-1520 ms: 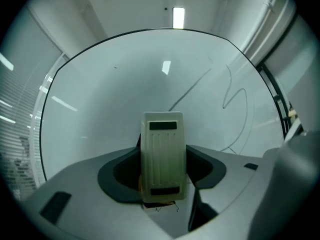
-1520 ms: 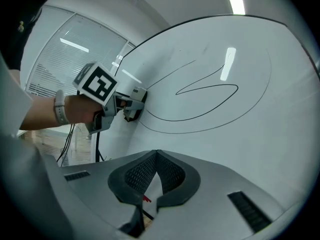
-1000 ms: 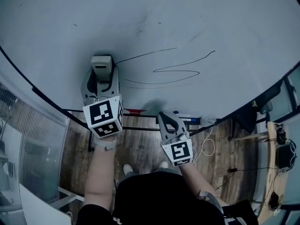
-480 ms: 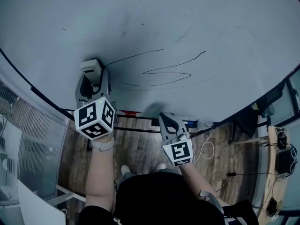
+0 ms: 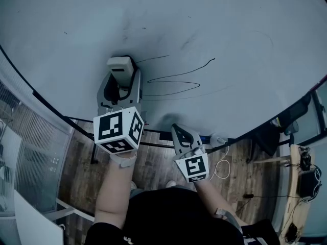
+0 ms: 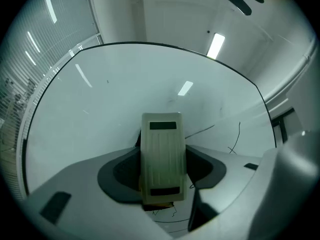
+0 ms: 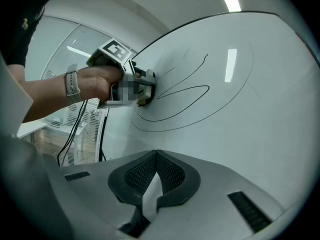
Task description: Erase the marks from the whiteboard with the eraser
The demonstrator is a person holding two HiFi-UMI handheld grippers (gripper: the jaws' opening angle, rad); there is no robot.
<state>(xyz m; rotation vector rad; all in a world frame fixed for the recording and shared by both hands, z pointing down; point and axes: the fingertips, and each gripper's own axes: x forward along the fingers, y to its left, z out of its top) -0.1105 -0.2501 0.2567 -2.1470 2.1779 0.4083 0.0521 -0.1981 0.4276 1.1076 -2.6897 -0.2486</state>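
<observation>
The whiteboard [image 5: 219, 24] fills the upper head view, with black looping marks [image 5: 173, 78] at its middle. My left gripper [image 5: 121, 78] is shut on the beige eraser [image 5: 121, 65], which is pressed against the board at the left ends of the lines. In the left gripper view the eraser [image 6: 161, 159] stands upright between the jaws of the left gripper [image 6: 162, 174], with line ends showing to its right. My right gripper [image 5: 180, 131] hangs shut and empty below the board's lower edge. Its own view shows the right gripper [image 7: 156, 176] with nothing in it, the marks [image 7: 185, 96] and the left gripper [image 7: 144, 91].
A tray rail along the board's bottom edge holds a blue marker [image 5: 207, 137]. Below are the board's black stand bars [image 5: 153, 144], a wooden floor and a white cable [image 5: 223, 166]. A glass partition [image 5: 30, 157] stands at left, a desk [image 5: 296, 188] at right.
My left gripper with the eraser swung left, then came back right and up onto the left ends of the lines. The right gripper has hardly moved.
</observation>
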